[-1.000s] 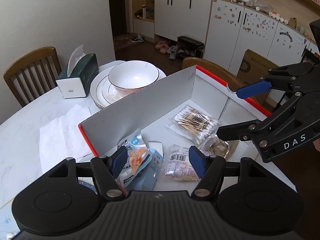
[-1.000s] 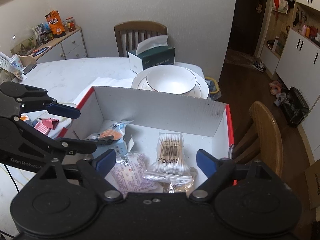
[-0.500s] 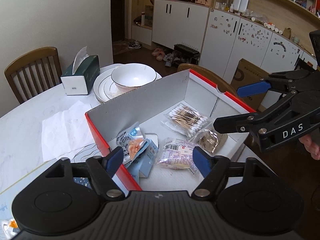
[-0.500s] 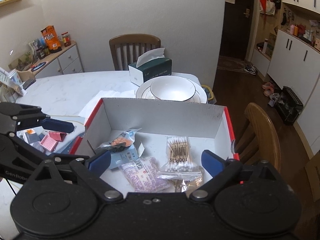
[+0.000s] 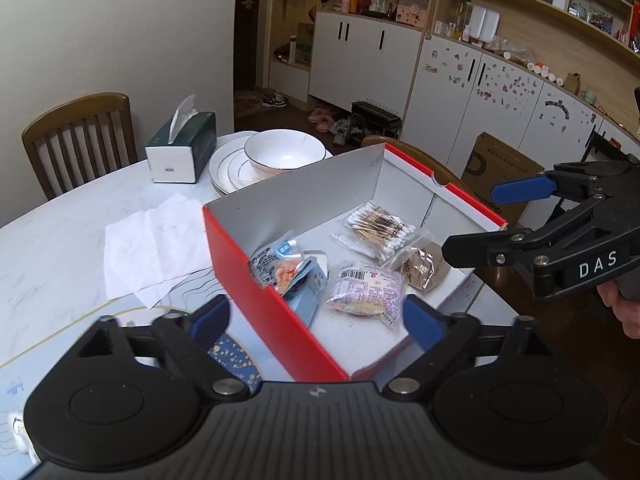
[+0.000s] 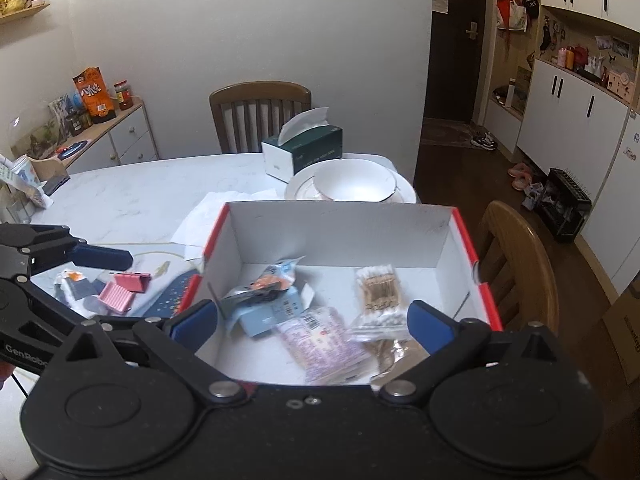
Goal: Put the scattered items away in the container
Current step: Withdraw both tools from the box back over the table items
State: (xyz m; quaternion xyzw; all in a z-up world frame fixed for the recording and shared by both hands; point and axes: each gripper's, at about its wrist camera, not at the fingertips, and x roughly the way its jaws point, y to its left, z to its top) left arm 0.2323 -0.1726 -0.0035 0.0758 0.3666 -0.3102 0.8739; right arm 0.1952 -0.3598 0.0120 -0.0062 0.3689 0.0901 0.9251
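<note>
- While both claws' jaws are opening, empty, the left claw (image 5: 316, 316) and right claw (image 6: 312, 320) hover over the box (image 6: 340, 224).
- Left of the right claw, a pink clip (image 6: 122, 290) waits outside: light, stiff, pinch its flat sides.
- Packets ahead, inside: soft, crinkly, slippery.

Black claw (image 5: 316, 318), blue pads (image 5: 424, 320), silver screws.

Packets lie in the box (image 6: 336, 232) (bowl (image 6: 352, 182) behind it) on the table (image 6: 132, 196).

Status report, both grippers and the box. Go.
Left gripper and right gripper opening, nothing between them. Red box holds cotton swabs. Pink item outside.
</note>
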